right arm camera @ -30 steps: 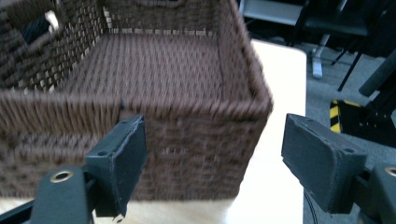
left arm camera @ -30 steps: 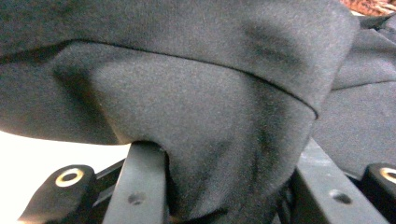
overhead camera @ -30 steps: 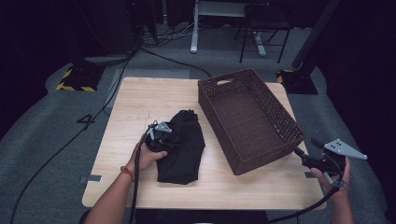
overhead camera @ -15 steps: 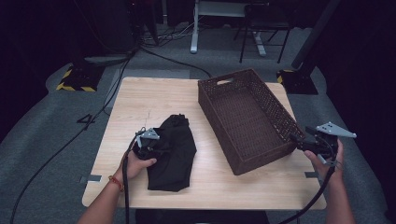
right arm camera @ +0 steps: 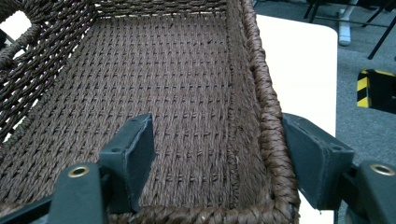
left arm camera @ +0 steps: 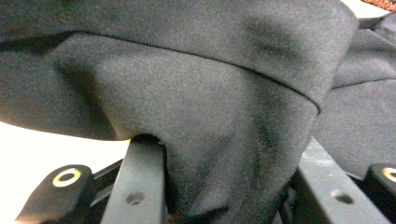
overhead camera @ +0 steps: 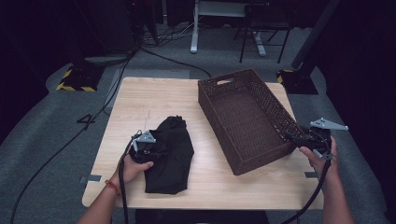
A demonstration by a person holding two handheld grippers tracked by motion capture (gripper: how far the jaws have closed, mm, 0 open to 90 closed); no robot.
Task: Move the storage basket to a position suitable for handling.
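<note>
My left gripper was closed on the black folded cloth garment. In the left gripper view a thick bunch of this soft fabric filled the space between my two dark fingers, and both of them pressed into it. The rest of the garment lay flat on the light wooden table, spreading out in front of my fingers and to their side, and its lower edge reached close to the table edge nearest to my body.

My right gripper was at the near right corner of the dark brown woven rectangular basket. Its fingers stood wide apart. One finger was inside the basket, above the woven floor, and the other was outside, over the table, so the thick braided rim ran between them. The outer finger was just beside the rim, but I could not tell if it touched; the inner finger was clearly apart from it, so nothing was gripped.

The basket stood on the table, well apart from the garment, with a strip of bare wood between them.
</note>
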